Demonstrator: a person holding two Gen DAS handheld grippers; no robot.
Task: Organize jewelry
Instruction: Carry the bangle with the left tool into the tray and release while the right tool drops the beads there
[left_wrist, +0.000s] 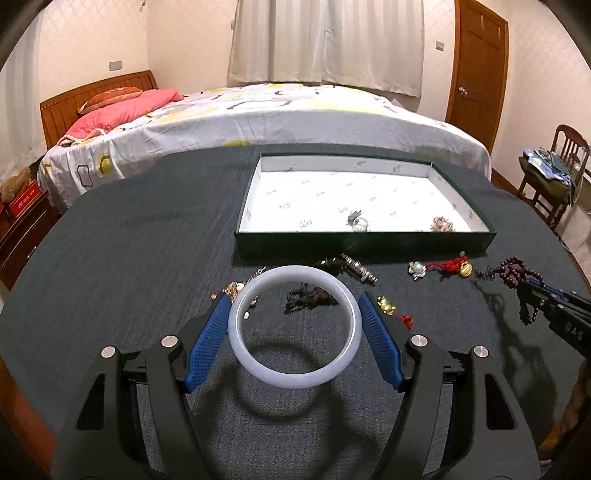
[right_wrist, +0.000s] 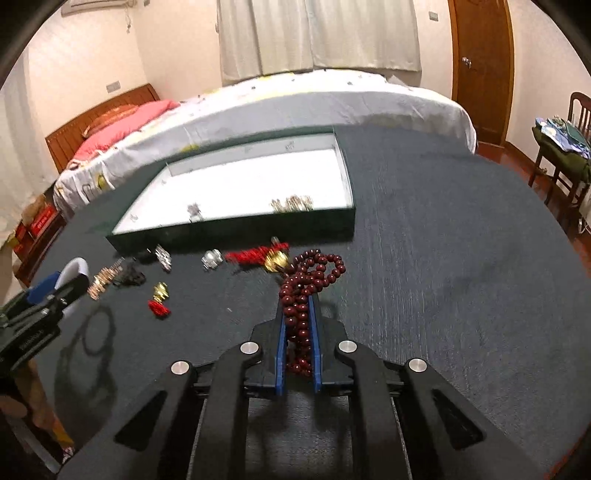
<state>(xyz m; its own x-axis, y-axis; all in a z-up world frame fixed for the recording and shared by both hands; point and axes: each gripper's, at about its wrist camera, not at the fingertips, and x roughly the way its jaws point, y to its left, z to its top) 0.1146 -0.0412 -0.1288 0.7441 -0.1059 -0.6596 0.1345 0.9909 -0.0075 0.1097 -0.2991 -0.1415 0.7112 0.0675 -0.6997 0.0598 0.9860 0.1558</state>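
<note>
Both grippers were loaded for the tray (left_wrist: 458, 242) at 12 o'clock: left gripper (left_wrist: 293, 301) spread wide clamping the bangle (left_wrist: 294, 380), right gripper (right_wrist: 297, 301) nearly closed, pinching the beads (right_wrist: 301, 291).

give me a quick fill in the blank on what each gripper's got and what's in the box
1. The left gripper grips a white ____ by its outer rim.
2. The right gripper is shut on a string of dark red ____.
3. The green tray already holds ____ small pieces of jewelry.
4. The gold bell with the red tassel lies on the ____, outside the tray.

Missing words: bangle; beads; two; table
</note>
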